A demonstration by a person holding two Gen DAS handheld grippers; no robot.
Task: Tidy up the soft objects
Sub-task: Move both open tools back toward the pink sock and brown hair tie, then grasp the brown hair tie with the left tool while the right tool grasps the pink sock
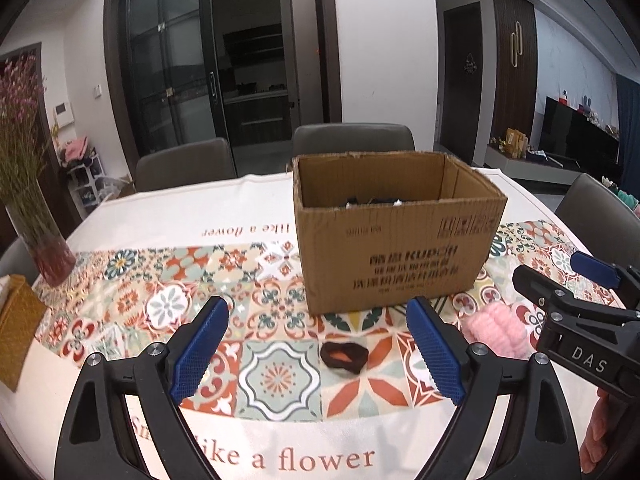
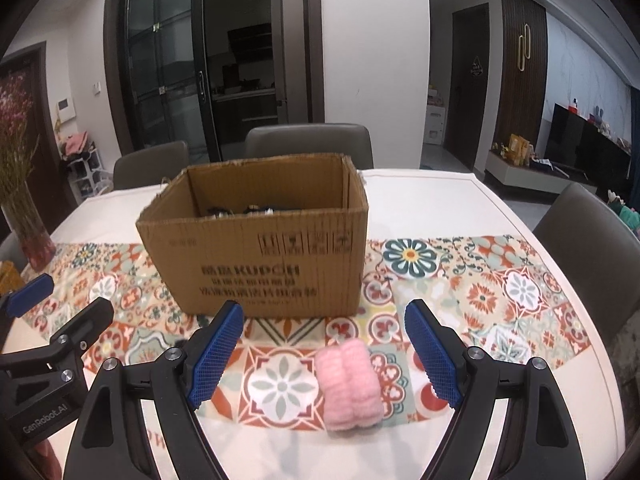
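The cardboard box [image 1: 396, 232] stands open-topped on the bench [image 1: 248, 200], printed upside down with "KUDOH" among other characters too blurred to read; dark soft things lie inside it. The tablecloth [image 1: 280, 392] reads "like a flower" along both edges. The right gripper's [image 2: 324, 354] body is marked "DAS", the left gripper's [image 1: 318, 350] "GenRobot.AI". The left jaws are wide apart and empty, with a dark brown hair scrunchie [image 1: 344, 355] lying on the cloth beyond and between them. The right jaws are also wide and grip nothing; a pink fluffy roll [image 2: 350, 384] lies on the cloth between them, untouched, near the box front.
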